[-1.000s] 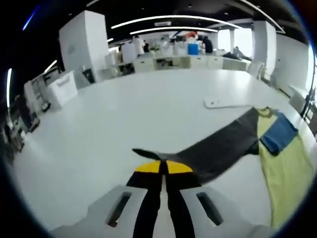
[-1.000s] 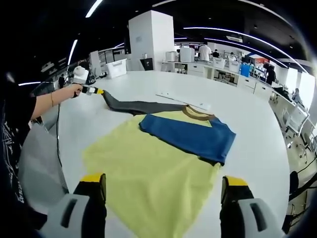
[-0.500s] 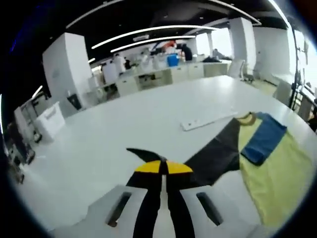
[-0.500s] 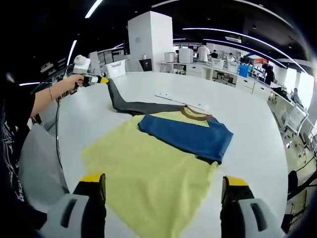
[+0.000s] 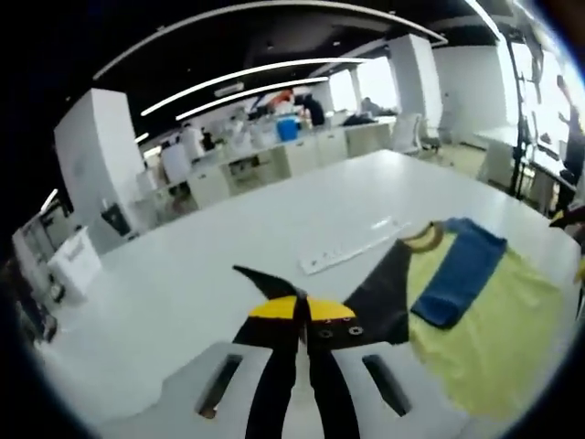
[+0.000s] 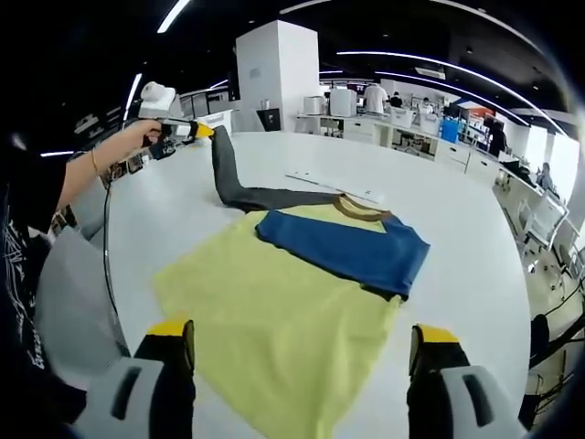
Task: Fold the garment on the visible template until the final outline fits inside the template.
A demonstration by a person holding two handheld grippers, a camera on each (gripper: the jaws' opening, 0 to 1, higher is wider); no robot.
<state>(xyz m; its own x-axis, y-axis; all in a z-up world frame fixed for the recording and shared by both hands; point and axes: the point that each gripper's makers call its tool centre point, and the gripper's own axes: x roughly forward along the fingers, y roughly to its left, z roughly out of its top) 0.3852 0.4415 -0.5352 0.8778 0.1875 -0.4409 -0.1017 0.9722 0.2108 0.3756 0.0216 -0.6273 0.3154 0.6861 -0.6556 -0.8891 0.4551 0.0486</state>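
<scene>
dark sleeve is pinched in the closed left gripper and held raised off the white table; yellow garment is spread flat there. right gripper is held wide open, nothing gripped.

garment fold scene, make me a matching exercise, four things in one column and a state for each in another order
Things:
1. dark sleeve
2. blue sleeve
3. left gripper
4. right gripper

States:
A. open, holding nothing
B. folded flat across the yellow body
C. lifted off the table
D. shut on cloth

Pairs: 1-C, 2-B, 3-D, 4-A
</scene>
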